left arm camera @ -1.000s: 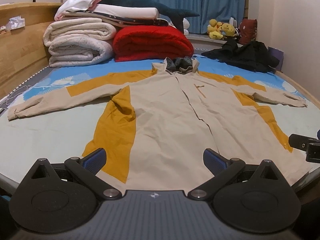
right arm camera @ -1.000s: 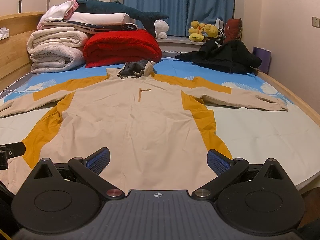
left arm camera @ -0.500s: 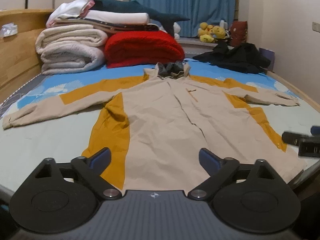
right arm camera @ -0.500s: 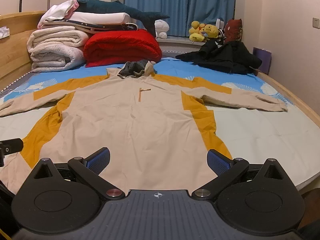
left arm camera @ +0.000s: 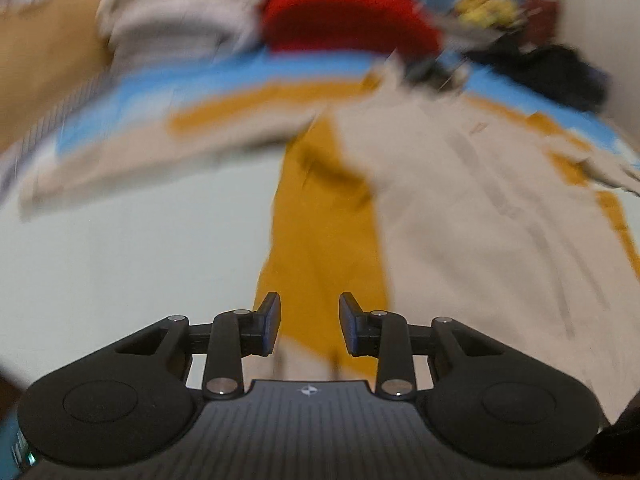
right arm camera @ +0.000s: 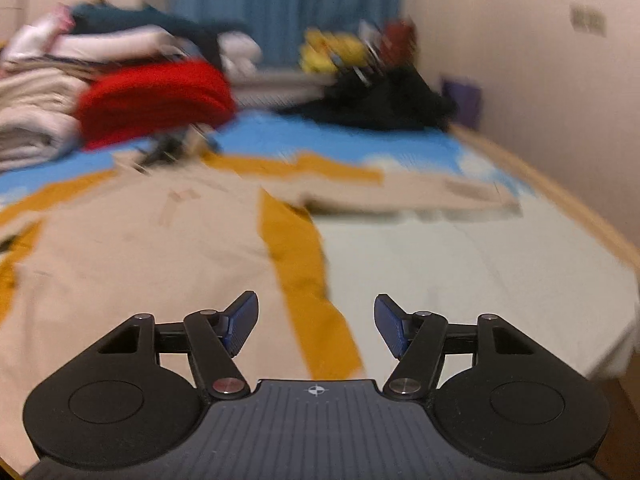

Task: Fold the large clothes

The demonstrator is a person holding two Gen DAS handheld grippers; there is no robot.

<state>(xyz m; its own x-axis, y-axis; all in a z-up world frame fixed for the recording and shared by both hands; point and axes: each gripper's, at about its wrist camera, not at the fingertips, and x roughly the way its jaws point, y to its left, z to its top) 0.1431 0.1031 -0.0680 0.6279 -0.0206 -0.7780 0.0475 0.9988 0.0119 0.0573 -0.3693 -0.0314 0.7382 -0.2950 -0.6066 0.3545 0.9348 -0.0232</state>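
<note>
Red quilt [right arm camera: 156, 100], folded blankets [left arm camera: 180, 20], plush toys [right arm camera: 332, 50]

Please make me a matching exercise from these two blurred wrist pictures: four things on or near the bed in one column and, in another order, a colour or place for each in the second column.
Things:
1. coat
2. folded blanket
3. curtain
4. dark garment

Descriptions:
A. blue, hanging behind the bed
B. beige with mustard side panels, spread flat on the bed
C. red, at the far end of the bed beside pale rolled bedding
D. black, heaped at the far right of the bed near the wall

Pairs: 1-B, 2-C, 3-A, 4-D
</note>
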